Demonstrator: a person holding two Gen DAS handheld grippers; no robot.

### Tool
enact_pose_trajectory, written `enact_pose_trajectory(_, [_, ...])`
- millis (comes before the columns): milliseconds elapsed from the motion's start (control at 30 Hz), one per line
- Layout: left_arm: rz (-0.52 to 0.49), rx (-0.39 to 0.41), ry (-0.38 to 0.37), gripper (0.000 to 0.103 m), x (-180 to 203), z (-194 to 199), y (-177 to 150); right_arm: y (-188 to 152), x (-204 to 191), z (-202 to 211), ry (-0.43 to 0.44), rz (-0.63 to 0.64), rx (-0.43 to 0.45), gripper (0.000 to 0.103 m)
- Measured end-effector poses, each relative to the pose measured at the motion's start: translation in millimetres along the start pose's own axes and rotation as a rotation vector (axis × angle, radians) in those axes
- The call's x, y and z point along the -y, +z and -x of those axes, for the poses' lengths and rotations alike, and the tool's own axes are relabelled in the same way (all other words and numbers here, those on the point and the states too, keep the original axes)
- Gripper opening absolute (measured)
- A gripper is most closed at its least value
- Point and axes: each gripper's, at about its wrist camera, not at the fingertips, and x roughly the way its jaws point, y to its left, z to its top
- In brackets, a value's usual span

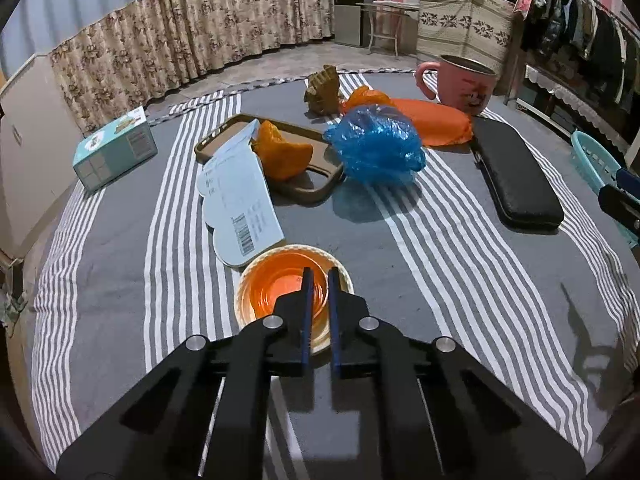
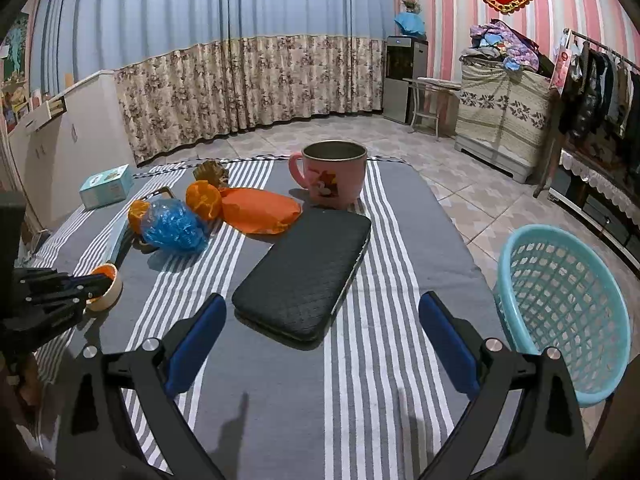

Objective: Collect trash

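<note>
Gripping small cup [image 1: 294,292] rim, left hand-held gripper [image 1: 320,276] closed, right hand-held gripper [image 2: 320,312] wide open, empty

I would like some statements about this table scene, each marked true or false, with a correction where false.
1. The left gripper has its fingers close together over the small cup with orange inside. True.
2. The right gripper is shut on the black case. False: its fingers stand wide apart and hold nothing.
3. The pink mug stands upright. True.
4. The turquoise basket is full of trash. False: it looks empty.
5. The blue plastic bag lies inside the basket. False: it lies on the striped cloth.
</note>
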Motion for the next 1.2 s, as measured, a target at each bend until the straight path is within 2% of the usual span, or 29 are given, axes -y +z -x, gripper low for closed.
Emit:
enact_pose_trajectory(233, [0.022, 0.069, -0.001, 0.005, -17, 29, 2, 8, -16, 0, 0.037, 0.012, -0.005, 0.095])
enact_pose_trajectory(400, [0.072, 0.144, 0.050, 0.005, -49, 50, 9, 20, -47, -11, 0.075, 0.050, 0.000, 0.095])
enact_pose_trajectory(633, [0.142, 0.202, 0.088, 0.005, -98, 47, 17, 33, -96, -46, 0.121, 0.115, -0.037, 0.095])
enact_pose_trajectory(833, [0.179, 0.237, 0.104, 0.005, -123, 38, 31, 43, -127, -85, 0.131, 0.135, -0.085, 0.094])
enact_pose_trajectory(933, [0.193, 0.242, 0.108, 0.005, -130, 34, 34, 46, -135, -99, 0.127, 0.146, -0.099, 0.089])
enact_pose_trajectory(967, [0.195, 0.243, 0.109, 0.005, -130, 34, 34, 47, -136, -104, 0.133, 0.149, -0.105, 0.085])
enact_pose_trajectory(1000, [0.197, 0.244, 0.109, 0.005, -131, 34, 34, 47, -137, -107, 0.148, 0.155, -0.113, 0.072])
enact_pose_trajectory(1033, [0.198, 0.244, 0.112, 0.005, -130, 33, 34, 47, -139, -110, 0.165, 0.165, -0.127, 0.063])
enact_pose_trajectory(1067, [0.197, 0.245, 0.116, 0.005, -128, 34, 34, 46, -140, -111, 0.179, 0.170, -0.137, 0.048])
enact_pose_trajectory(1100, [0.195, 0.245, 0.119, 0.005, -127, 34, 34, 45, -139, -111, 0.192, 0.170, -0.141, 0.039])
enact_pose_trajectory(1200, [0.193, 0.249, 0.126, 0.005, -121, 38, 34, 45, -134, -103, 0.228, 0.160, -0.125, 0.023])
